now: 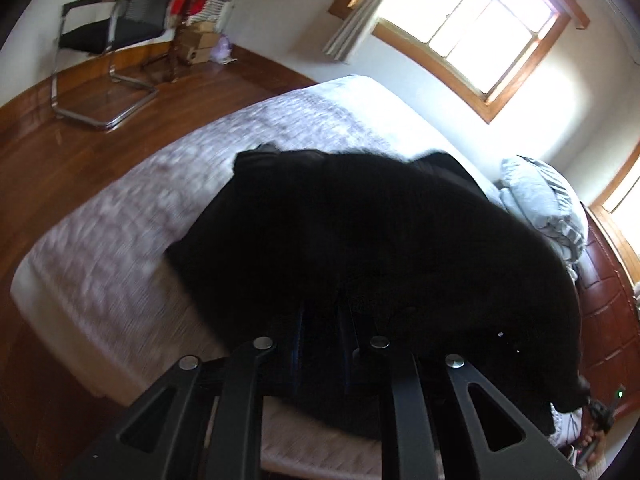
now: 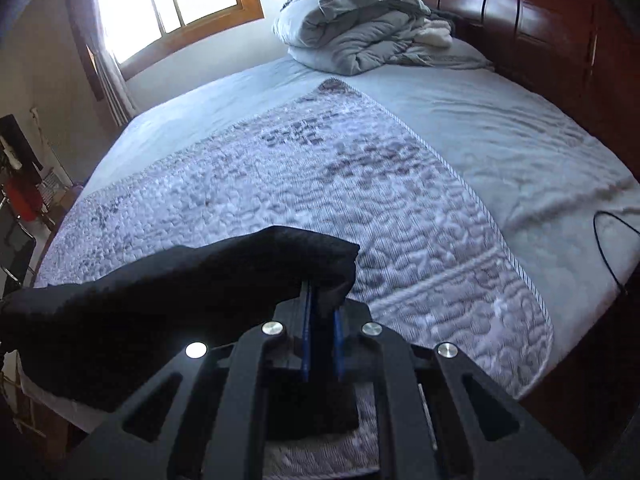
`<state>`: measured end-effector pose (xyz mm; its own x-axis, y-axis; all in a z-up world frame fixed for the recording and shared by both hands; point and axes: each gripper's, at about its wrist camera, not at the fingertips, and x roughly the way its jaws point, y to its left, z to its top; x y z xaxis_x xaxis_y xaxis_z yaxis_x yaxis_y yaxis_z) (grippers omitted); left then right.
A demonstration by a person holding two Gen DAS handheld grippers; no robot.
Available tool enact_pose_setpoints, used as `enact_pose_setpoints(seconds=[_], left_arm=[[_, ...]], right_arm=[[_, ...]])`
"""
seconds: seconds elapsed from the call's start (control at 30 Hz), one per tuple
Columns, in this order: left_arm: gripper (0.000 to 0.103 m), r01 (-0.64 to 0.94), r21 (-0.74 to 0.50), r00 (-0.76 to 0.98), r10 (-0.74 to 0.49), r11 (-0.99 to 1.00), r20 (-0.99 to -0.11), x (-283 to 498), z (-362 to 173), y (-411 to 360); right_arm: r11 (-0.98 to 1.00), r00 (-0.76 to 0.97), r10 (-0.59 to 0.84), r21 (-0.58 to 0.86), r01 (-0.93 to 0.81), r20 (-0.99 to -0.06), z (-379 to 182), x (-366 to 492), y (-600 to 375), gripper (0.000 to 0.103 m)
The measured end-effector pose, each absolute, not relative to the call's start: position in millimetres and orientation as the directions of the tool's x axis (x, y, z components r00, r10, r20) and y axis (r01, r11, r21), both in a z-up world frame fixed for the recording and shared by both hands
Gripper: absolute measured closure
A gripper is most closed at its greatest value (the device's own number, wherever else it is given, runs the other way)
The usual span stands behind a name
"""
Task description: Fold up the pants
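With both tools pinching the black pants [image 2: 180, 280], right tool [image 2: 322, 300] clamped on a corner and left tool [image 1: 324, 320] buried in cloth, lifted over the bed [image 2: 400, 200], keep edges taut and level.

Quilted mat [image 2: 304, 184] on bed [image 2: 500, 132]; grey duvet [image 2: 352, 28] by headboard [image 2: 532, 28]; chair [image 1: 108, 36].
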<state>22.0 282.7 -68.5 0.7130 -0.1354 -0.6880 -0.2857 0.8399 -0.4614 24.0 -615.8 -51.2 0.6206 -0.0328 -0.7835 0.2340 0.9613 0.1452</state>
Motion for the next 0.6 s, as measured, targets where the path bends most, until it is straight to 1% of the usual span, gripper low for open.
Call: enact_pose_setpoints(seconds=[0.13, 0.17, 0.2, 0.23, 0.27, 0.3, 0.33, 0.37, 0.43, 0.5, 0.53, 0.6], left_arm=[[0.088, -0.341, -0.436, 0.684, -0.099, 0.833, -0.722, 2.1, -87.2, 288.8], [0.079, -0.362, -0.428, 0.667, -0.091, 0.828, -0.739, -2.5, -91.9, 290.9], [0.073, -0.377, -0.426, 0.659, -0.085, 0.823, -0.747, -7.8, -93.9, 291.5], [0.056, -0.395, -0.429, 0.652, -0.082, 0.812, -0.754, -13.9, -95.8, 293.6], [0.035, -0.419, -0.436, 0.648, -0.074, 0.796, -0.758, -21.7, -96.9, 296.0], [0.030, -0.444, -0.443, 0.650, -0.060, 0.779, -0.758, -31.6, -97.5, 297.6], [0.025, -0.453, -0.451, 0.655, -0.056, 0.769, -0.754, -38.9, -96.1, 297.7], [0.023, -0.459, -0.467, 0.664, -0.057, 0.756, -0.745, -45.9, -93.1, 298.3], [0.020, -0.457, -0.516, 0.700, -0.065, 0.725, -0.711, -58.4, -84.8, 296.6], [0.015, -0.402, -0.572, 0.748, -0.104, 0.715, -0.655, -57.2, -73.4, 288.4], [0.011, -0.383, -0.580, 0.757, -0.116, 0.719, -0.643, -52.7, -70.1, 282.6], [0.010, -0.382, -0.552, 0.742, -0.110, 0.741, -0.662, -38.9, -69.3, 271.1]], right_arm=[[0.964, 0.522, -0.043, 0.101, 0.245, -0.852, -92.8, 2.1, -601.0, 0.095], [0.966, 0.504, -0.049, 0.087, 0.243, -0.862, -100.0, -1.3, -598.2, 0.091], [0.966, 0.497, -0.054, 0.081, 0.247, -0.866, -102.3, -3.4, -597.8, 0.089], [0.963, 0.488, -0.049, 0.088, 0.254, -0.872, -104.6, -6.3, -598.6, 0.087], [0.960, 0.479, -0.049, 0.091, 0.264, -0.876, -104.5, -7.3, -599.8, 0.078], [0.957, 0.470, -0.063, 0.080, 0.279, -0.880, -102.8, -7.9, -601.5, 0.054], [0.953, 0.465, -0.093, 0.056, 0.298, -0.881, -99.1, -9.3, -603.3, 0.042], [0.953, 0.476, -0.102, 0.052, 0.298, -0.874, -94.0, -11.4, -604.7, 0.035], [0.954, 0.482, -0.098, 0.056, 0.294, -0.871, -86.7, -14.1, -607.5, 0.037], [0.955, 0.480, -0.107, 0.045, 0.295, -0.870, -83.1, -17.0, -609.4, 0.037], [0.954, 0.479, -0.111, 0.042, 0.297, -0.871, -81.9, -18.0, -610.0, 0.037], [0.950, 0.481, -0.105, 0.055, 0.307, -0.870, -81.3, -20.5, -611.5, 0.036]])
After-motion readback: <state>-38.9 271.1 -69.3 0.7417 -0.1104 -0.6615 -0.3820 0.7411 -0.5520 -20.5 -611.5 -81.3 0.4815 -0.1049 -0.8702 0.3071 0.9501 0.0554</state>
